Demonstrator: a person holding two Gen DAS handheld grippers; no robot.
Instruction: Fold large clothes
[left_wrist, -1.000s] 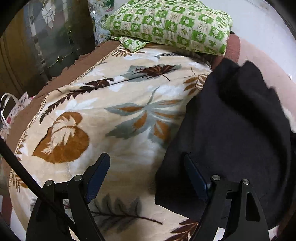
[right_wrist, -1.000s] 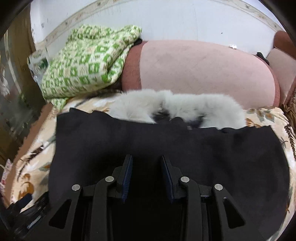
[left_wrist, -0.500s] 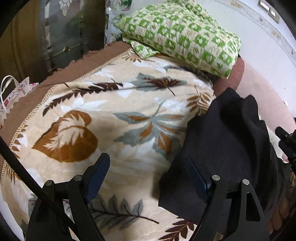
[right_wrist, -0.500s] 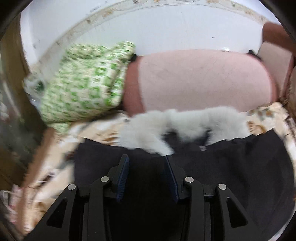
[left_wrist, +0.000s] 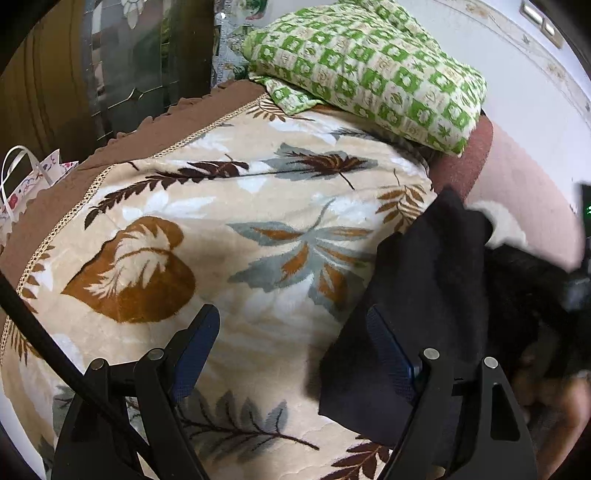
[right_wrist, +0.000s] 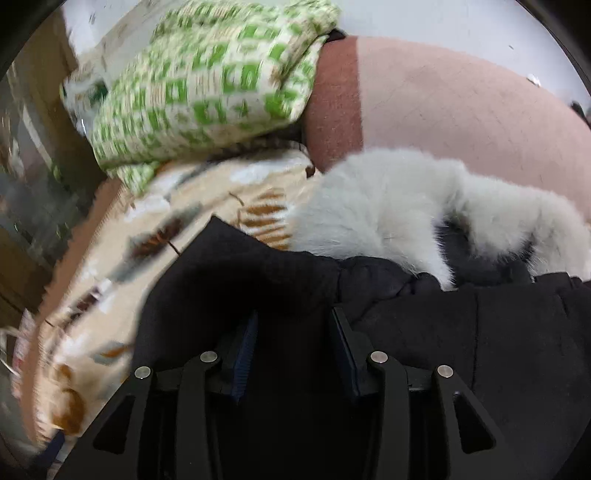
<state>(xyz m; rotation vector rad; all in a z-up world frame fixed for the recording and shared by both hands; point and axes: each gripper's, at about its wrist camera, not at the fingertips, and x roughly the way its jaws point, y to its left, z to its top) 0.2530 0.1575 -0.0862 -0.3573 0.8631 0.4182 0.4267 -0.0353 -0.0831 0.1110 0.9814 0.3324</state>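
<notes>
Left gripper spread wide at the coat edge lower right, right gripper half-spread over cloth, whether pinching unclear; grip the edge squarely before folding.

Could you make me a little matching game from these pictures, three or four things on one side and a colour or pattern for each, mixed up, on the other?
Things:
1. coat
2. fur trim
3. pillow
4. blanket

Looks:
A. green and cream checks
B. plain black
C. beige with brown and grey leaves
D. fluffy white

Pairs: 1-B, 2-D, 3-A, 4-C
</notes>
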